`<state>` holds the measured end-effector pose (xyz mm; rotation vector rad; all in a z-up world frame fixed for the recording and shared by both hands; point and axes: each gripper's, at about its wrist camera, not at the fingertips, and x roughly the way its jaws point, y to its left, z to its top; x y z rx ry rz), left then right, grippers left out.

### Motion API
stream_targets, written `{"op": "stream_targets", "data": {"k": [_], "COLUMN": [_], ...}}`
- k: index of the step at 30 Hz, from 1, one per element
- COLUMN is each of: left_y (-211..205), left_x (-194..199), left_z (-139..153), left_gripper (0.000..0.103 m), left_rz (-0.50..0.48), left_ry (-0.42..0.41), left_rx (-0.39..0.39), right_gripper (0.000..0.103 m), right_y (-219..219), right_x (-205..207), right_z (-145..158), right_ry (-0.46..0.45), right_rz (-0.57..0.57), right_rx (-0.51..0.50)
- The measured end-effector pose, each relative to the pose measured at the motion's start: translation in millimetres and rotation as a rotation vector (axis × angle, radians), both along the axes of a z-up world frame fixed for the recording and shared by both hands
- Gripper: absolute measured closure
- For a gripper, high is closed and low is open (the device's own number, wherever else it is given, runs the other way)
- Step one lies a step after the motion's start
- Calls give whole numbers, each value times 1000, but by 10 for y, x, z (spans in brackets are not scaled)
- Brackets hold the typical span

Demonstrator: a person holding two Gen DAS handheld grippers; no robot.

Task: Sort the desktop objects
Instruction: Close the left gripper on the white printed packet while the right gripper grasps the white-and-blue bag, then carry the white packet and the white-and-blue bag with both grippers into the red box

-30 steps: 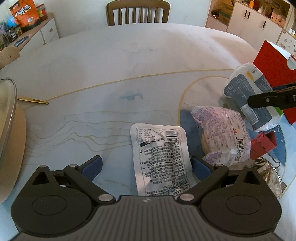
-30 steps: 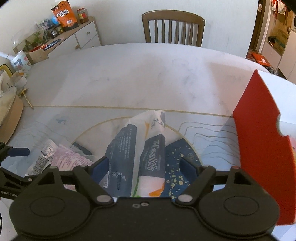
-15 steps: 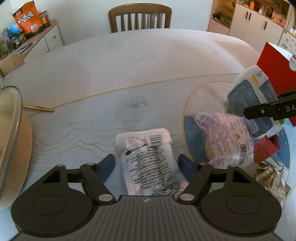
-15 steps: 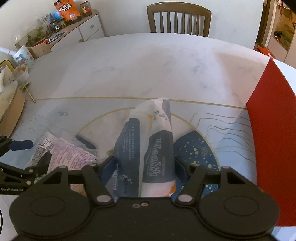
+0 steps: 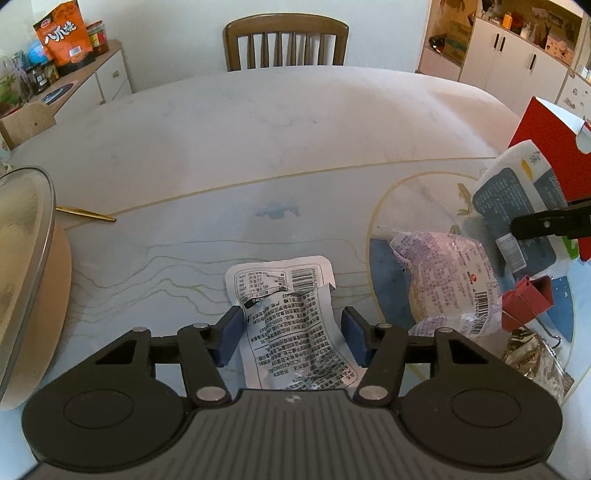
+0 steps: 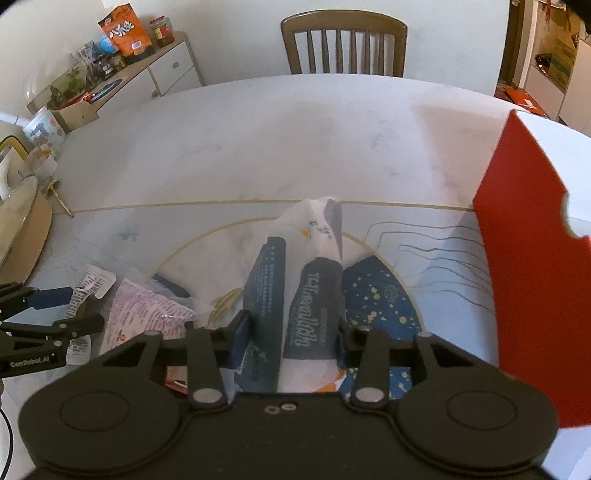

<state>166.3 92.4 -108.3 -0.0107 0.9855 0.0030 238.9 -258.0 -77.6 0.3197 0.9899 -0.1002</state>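
This is a home, most probably the dining room. A big round table [image 5: 258, 140] with marble-look top and thin gold lines takes most of both views, and a wooden chair [image 5: 286, 44] with slatted back stands at its far edge, against a plain white wall. At the far left corner of the room is a low white sideboard [image 6: 166, 70] w/ drawers; on it stand an orange snack bag [image 6: 125, 27], a jar [image 6: 162, 31], small plants etc. White cupboards [image 5: 517, 70] with dark handles are at the far right, their top shelves full of boxes and household things. A glass lid [image 5: 26, 258] on a wooden board lies at the table's left edge.
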Motion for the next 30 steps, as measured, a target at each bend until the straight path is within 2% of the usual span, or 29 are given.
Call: {"op": "stream_targets", "data": {"k": [4,7,9,21,23,30], "left_y": [-4,-29,-48,-11,0,41], "left_x": [-9,-35,-44,-157,-183,-270], "left_z": [18,65,92,132,148,222], "left_gripper": [49,62,64,68,74,82], "left_rz": [5,-3,-11,34,47,74], "left_ry": [-8,-25,-27,-38,-41,-57], "left_rx": [-3,-2,3,-19,-31,-58], "right_gripper": [71,78,80,81,82,82], "right_y": [-48,-88,-121,-295,-308,-385], "right_x": [-105,-191,-274,-756,-833,-1083], "right_z": [69,115,157,340,370,496], "right_ry": [-15,-20,-32,-65,-70,-92], "right_rz": [-22,-45,-55,-100,-106,-131], "right_rx": [-1,10,22,68,82,57]}}
